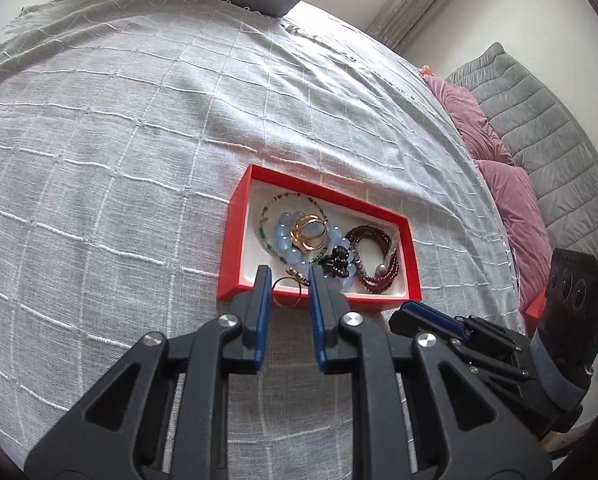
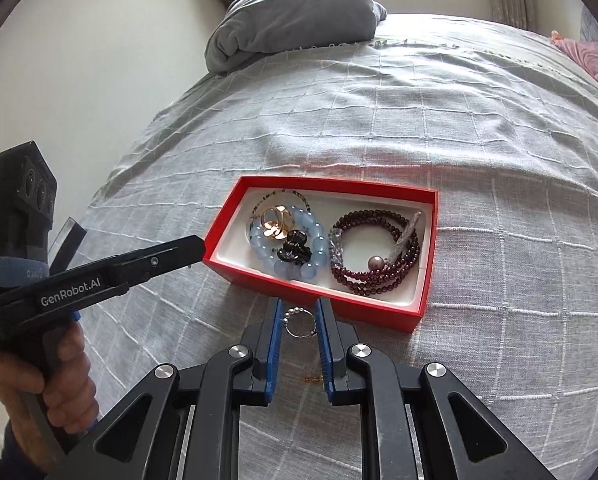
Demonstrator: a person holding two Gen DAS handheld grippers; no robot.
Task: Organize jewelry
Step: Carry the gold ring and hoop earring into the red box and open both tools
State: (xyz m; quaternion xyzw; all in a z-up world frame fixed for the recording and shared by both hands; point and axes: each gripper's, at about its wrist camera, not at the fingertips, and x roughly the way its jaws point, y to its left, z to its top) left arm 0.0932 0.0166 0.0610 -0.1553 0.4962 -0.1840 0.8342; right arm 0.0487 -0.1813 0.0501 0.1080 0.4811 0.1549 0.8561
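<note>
A red box (image 1: pixel 235 248) with a white inside lies on the bed; it also shows in the right wrist view (image 2: pixel 429 268). In it lie a pale blue bead bracelet (image 2: pixel 319 246), gold rings (image 2: pixel 275 222), a black piece (image 2: pixel 295 250), a dark red bead bracelet (image 2: pixel 379 276) and a green bead strand (image 1: pixel 267 216). My left gripper (image 1: pixel 289 280) is shut on a gold ring (image 1: pixel 285 292) over the box's near edge. My right gripper (image 2: pixel 299 312) is shut on a silver beaded ring (image 2: pixel 299 322) just in front of the box.
The bed has a grey checked cover (image 1: pixel 119 160). A folded grey blanket (image 2: pixel 295 20) lies at its far end. Pink pillows (image 1: pixel 503 196) and a grey quilted headboard (image 1: pixel 555 128) are to the right. A small amber item (image 2: pixel 311 379) lies on the cover between the right gripper's fingers.
</note>
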